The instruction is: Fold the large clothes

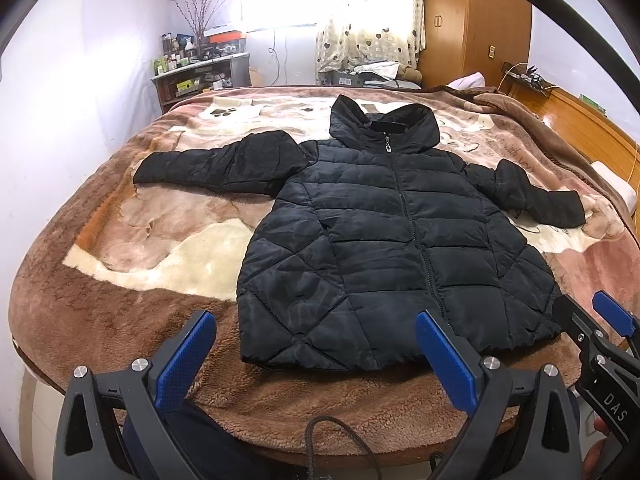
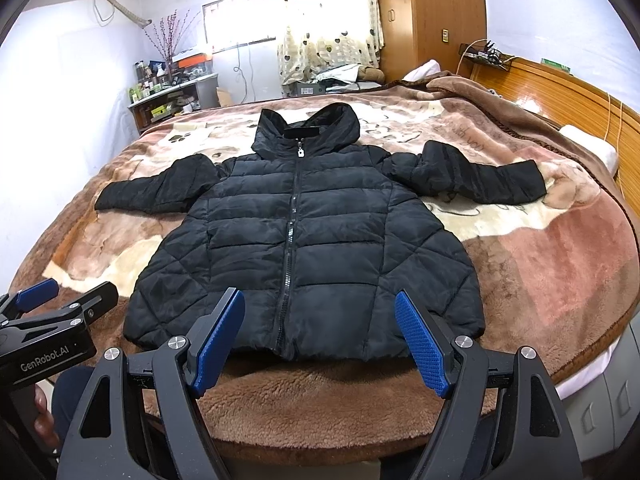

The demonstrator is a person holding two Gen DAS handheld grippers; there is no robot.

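A black quilted hooded jacket (image 1: pixel 392 232) (image 2: pixel 308 240) lies flat and zipped on the bed, front up, hood toward the far side and both sleeves spread out sideways. My left gripper (image 1: pixel 316 344) hovers open over the near edge of the bed, just short of the jacket's hem, with nothing between its blue pads. My right gripper (image 2: pixel 320 332) is open too, above the hem near the zipper's bottom end. Each gripper shows at the edge of the other's view: the right gripper (image 1: pixel 592 316) and the left gripper (image 2: pixel 68 296).
The bed carries a brown plush blanket (image 1: pixel 132 240) (image 2: pixel 560 248) with a cream animal print. A wooden headboard (image 2: pixel 568 92) runs along the right, a wardrobe (image 1: pixel 476 20) stands at the back, and a cluttered shelf (image 1: pixel 196 76) at the far left. A person's hand (image 2: pixel 42 408) holds a gripper.
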